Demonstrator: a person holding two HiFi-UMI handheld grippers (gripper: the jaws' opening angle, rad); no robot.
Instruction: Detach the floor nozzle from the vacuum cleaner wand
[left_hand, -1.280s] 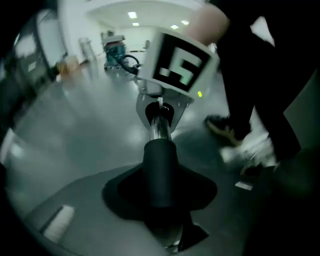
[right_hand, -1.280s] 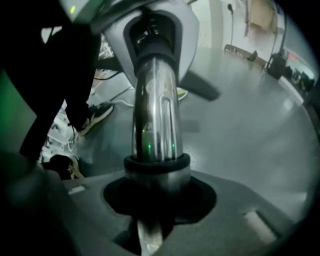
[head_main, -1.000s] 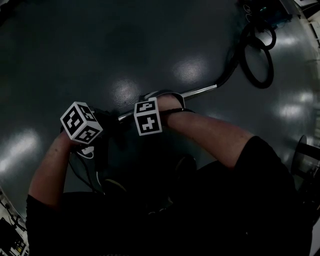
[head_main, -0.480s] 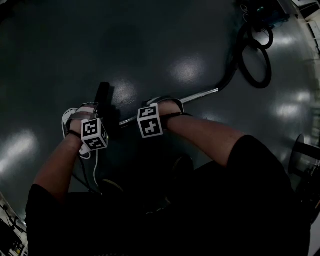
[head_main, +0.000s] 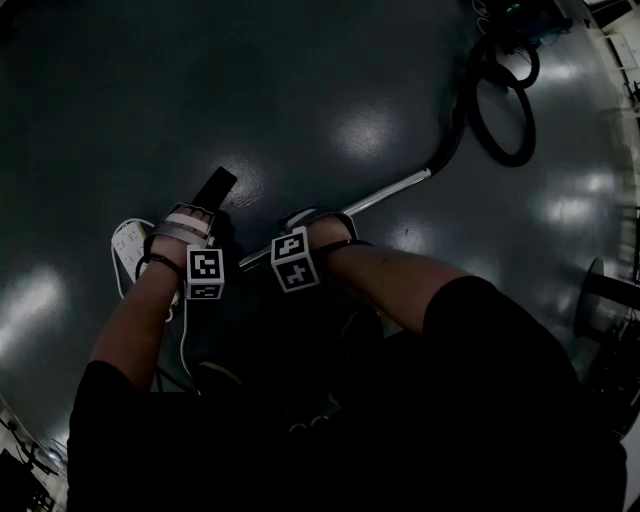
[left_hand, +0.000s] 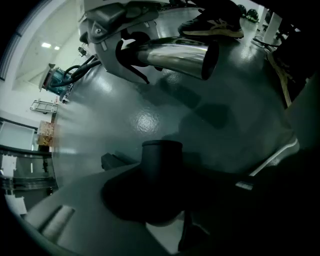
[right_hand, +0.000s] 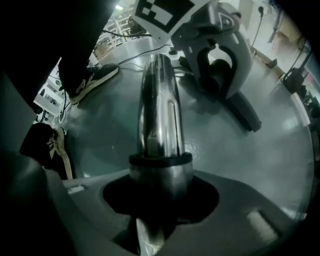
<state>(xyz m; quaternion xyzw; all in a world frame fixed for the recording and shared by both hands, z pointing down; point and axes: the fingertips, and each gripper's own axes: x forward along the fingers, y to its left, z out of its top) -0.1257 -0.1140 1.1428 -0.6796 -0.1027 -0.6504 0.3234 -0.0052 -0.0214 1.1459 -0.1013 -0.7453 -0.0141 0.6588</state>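
left gripper (left_hand: 162, 210) sank | round matte black nozzle neck (left_hand: 161, 160) held | chrome wand (left_hand: 172, 56) apart

In the head view the wand (head_main: 395, 187) slants across the floor (head_main: 300, 80) from frame centre up to the hose (head_main: 458, 125), which loops at upper right. The floor nozzle (head_main: 215, 185) lies left of the wand's lower end (the 2 apart). In the right gripper view, a shoe (right_hand: 92, 75) stands left of the wand.
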